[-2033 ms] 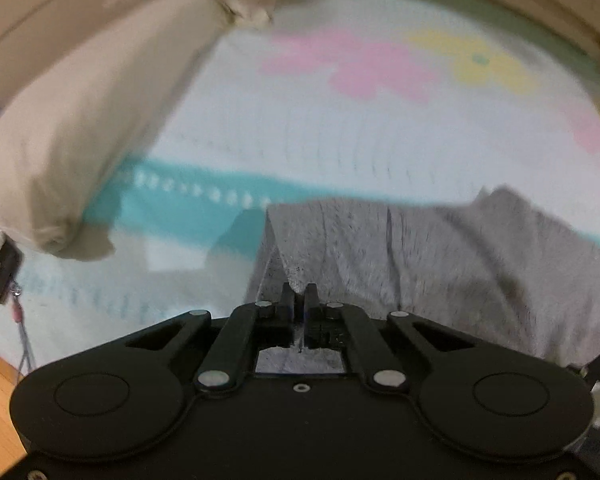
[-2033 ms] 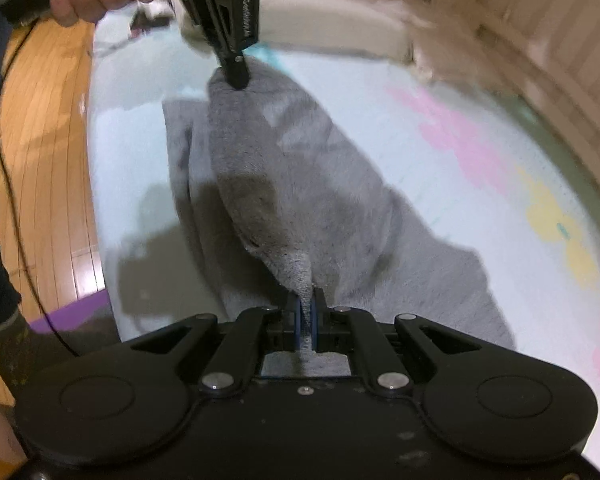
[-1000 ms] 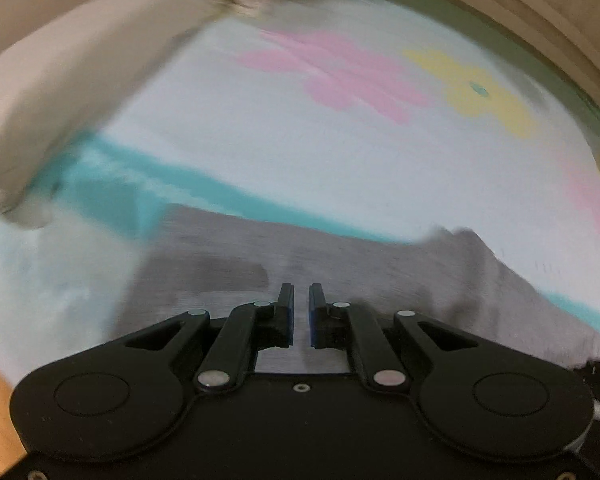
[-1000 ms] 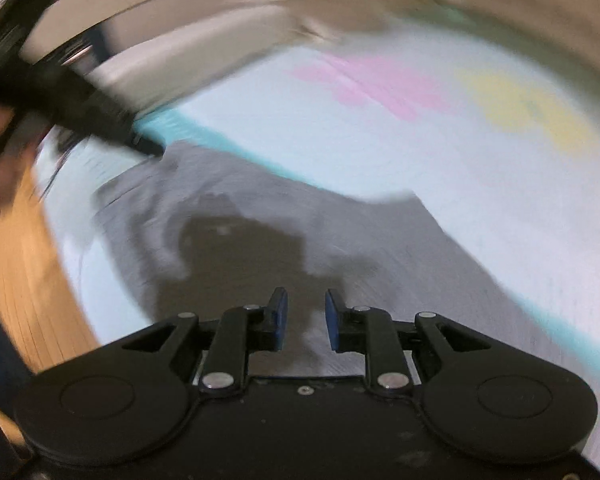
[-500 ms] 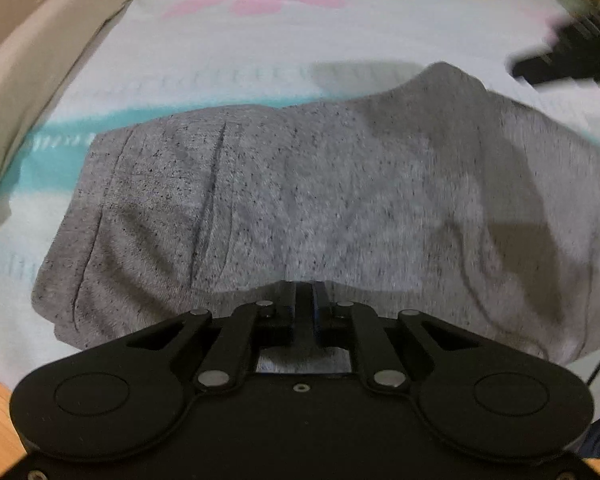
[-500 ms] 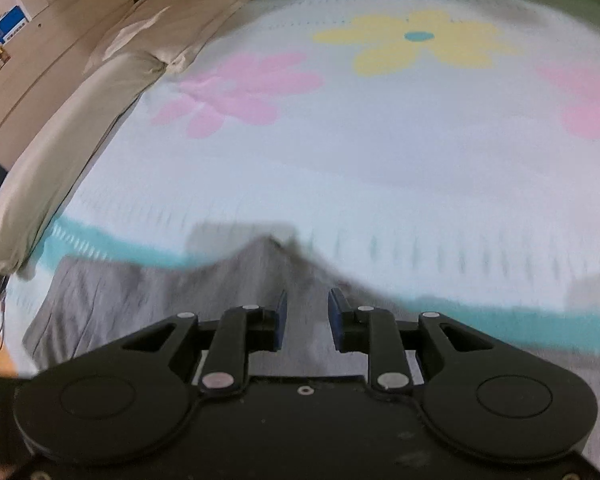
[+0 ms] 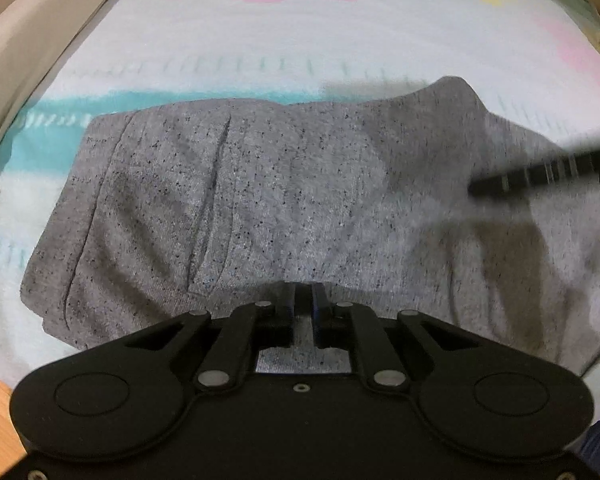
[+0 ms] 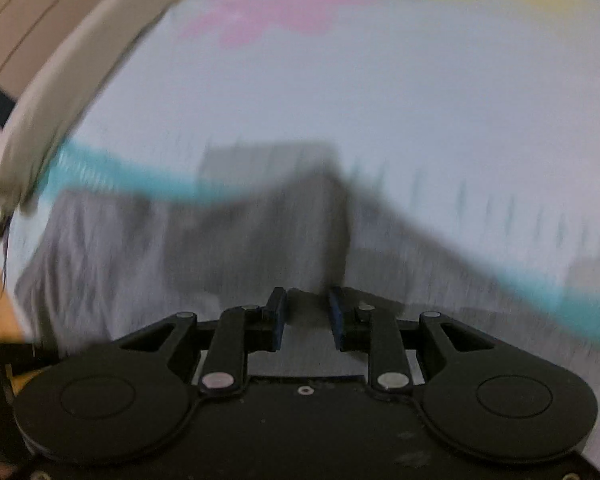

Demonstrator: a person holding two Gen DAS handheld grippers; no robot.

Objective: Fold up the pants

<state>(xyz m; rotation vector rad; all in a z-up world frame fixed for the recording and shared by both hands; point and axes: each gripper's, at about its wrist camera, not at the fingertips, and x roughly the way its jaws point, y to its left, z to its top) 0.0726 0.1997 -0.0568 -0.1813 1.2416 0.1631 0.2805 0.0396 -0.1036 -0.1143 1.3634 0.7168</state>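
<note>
**A:** Left wrist view: how far was the folding?

**B:** The grey pants (image 7: 284,200) lay folded over on the flowered bedsheet (image 7: 300,40). The left gripper (image 7: 303,300) stood narrow, gripping nothing.

**A:** Right wrist view?

**B:** Blurred. The right gripper (image 8: 307,312) stood apart, empty, above the pants' edge. Probably another fold was left.

Right wrist view motion-blurred; pants (image 8: 228,248) edges smeared, cut off left.
</note>
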